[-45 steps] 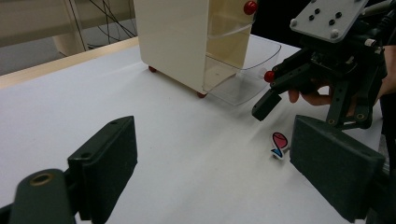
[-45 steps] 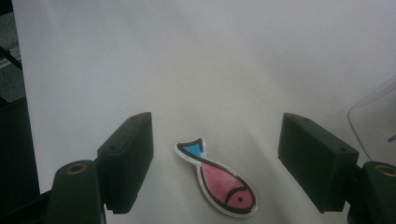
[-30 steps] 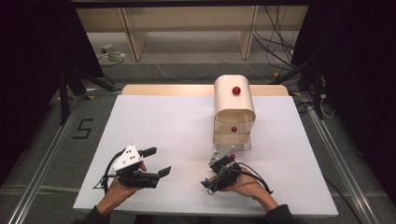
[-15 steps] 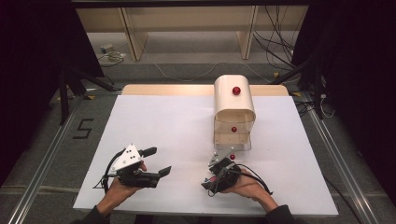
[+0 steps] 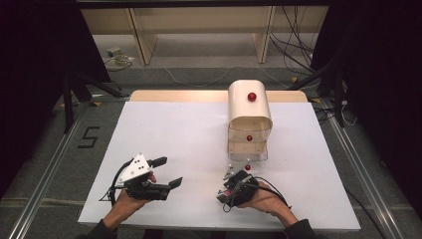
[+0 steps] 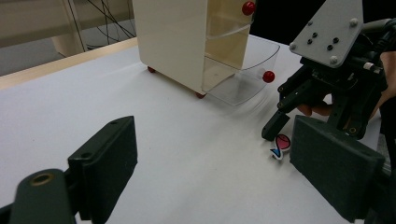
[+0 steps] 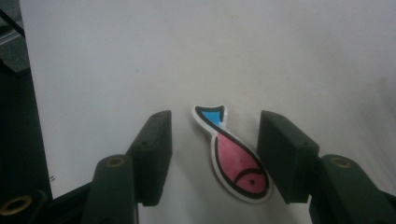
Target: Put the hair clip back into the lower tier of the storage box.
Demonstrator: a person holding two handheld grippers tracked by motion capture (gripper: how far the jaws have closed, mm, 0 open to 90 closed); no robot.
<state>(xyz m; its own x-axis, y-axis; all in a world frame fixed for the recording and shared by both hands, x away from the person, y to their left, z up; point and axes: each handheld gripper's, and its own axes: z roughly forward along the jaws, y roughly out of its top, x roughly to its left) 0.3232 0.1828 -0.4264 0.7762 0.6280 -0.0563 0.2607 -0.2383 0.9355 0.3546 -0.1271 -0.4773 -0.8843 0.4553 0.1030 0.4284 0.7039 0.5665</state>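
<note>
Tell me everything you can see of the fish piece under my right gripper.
The fish piece is a small flat cut-out with a white rim and black outline: pink body, blue tail, a black dot for an eye. It lies flat on the white table, tail pointing away from the camera. The right gripper straddles it, jaws open on either side, not visibly pressing it.

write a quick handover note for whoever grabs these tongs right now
Right tongs: open, pointed down at the table, jaws either side of the fish sticker, not closed on it.
Left tongs: open, holding nothing, low over the white table at front left.
Drawer unit: cream, at back right; its clear bottom drawer is pulled out, and looks empty.
Done: bottom drawer opened, right tongs lined up on the sticker.
Left: probably close on the sticker, lift it, and likely place it in the open drawer.
</note>
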